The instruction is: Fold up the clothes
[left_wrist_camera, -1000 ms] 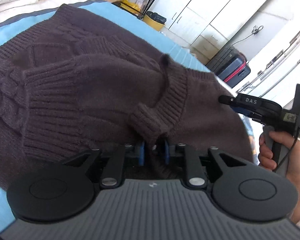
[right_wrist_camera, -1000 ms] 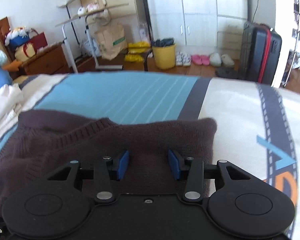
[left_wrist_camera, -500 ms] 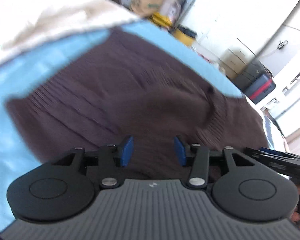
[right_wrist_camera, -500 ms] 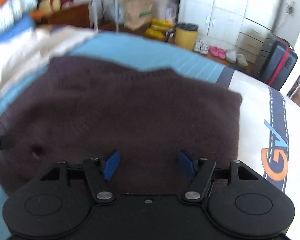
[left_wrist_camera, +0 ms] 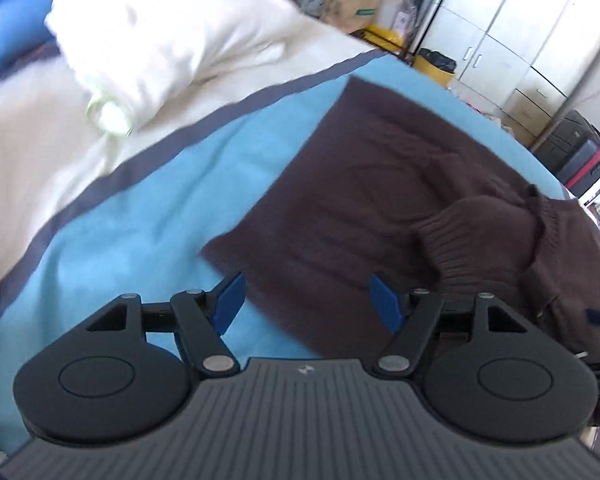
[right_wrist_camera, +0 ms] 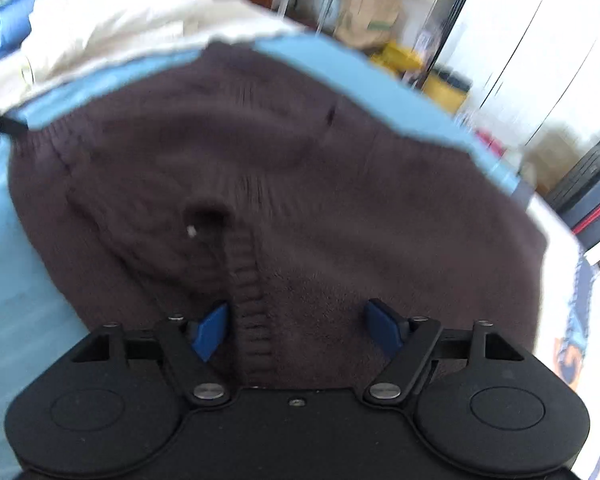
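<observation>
Sweater [left_wrist_camera: 400, 208], dark brown knit, lies partly folded on blue bedspread [left_wrist_camera: 132, 216], ribbed cuff piled on top. Long axis runs away from both grippers toward far bed edge. Left gripper [left_wrist_camera: 307, 300] over its near left corner, jaws opening, nothing pinched. Right gripper [right_wrist_camera: 296, 326] above near hem, jaws opening, ribbed band between pads, unpressed. Both equally near; white pillow [left_wrist_camera: 168, 36] lies beyond.

Dark brown ribbed sweater [left_wrist_camera: 400, 200], light-blue bedspread [left_wrist_camera: 140, 220]
</observation>
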A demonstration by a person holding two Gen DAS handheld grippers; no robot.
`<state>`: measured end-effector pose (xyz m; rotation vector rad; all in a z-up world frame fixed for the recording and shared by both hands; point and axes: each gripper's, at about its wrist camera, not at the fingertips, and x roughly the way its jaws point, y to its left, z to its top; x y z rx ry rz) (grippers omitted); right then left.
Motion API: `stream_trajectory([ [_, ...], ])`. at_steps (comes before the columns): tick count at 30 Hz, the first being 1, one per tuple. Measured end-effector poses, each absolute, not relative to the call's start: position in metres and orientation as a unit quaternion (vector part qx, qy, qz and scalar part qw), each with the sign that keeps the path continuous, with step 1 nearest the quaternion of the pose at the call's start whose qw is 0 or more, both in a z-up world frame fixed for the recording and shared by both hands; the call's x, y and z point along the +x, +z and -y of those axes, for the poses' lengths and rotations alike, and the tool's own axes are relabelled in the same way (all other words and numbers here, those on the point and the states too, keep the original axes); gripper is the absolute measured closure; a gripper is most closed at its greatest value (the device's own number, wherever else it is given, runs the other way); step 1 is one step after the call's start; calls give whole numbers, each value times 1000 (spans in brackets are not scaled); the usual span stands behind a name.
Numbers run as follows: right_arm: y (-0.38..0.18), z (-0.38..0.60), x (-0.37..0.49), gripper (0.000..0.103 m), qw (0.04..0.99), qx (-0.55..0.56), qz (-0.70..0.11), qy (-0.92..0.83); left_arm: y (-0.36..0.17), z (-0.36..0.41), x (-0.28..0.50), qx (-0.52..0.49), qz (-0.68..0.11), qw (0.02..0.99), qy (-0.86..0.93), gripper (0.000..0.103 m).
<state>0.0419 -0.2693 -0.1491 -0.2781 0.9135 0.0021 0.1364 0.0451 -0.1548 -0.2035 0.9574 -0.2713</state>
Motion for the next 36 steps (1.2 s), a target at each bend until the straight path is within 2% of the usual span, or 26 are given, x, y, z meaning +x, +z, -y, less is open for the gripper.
stream_trajectory([
  [3,-126,248,20,27,919,-140,-366,30,-171,-66,139,-138,-469,862,-136,34],
  [6,-121,227,17,27,926,-136,-344,72,-192,-83,146,-221,-471,837,-169,34],
  [9,-131,226,28,27,919,-114,-363,100,-210,-83,148,-285,-468,816,-185,34],
  [12,-155,239,43,28,891,-70,-425,140,-217,-72,146,-300,-443,827,-170,31],
  [14,-173,237,46,28,874,-85,-450,161,-219,-65,150,-313,-432,830,-164,29],
  [15,-178,234,46,26,871,-100,-450,167,-219,-61,153,-308,-431,832,-167,32],
  [17,-177,231,44,26,870,-109,-449,171,-217,-53,159,-286,-435,835,-179,79],
  [18,-174,233,44,26,870,-104,-451,171,-217,-49,162,-276,-442,834,-180,95],
  [21,-151,243,36,30,881,-82,-431,178,-206,-44,163,-283,-424,839,-190,95],
  [26,-90,297,16,29,930,6,-358,89,-141,-5,154,-292,-351,838,-300,96],
  [31,-64,413,-23,29,929,260,-247,89,-79,100,107,-206,-322,832,-403,96],
  [34,-82,465,-39,28,895,390,-205,69,-81,164,74,-184,-342,793,-470,96],
  [36,-95,480,-42,28,876,436,-197,57,-96,204,53,-171,-372,760,-504,96],
])
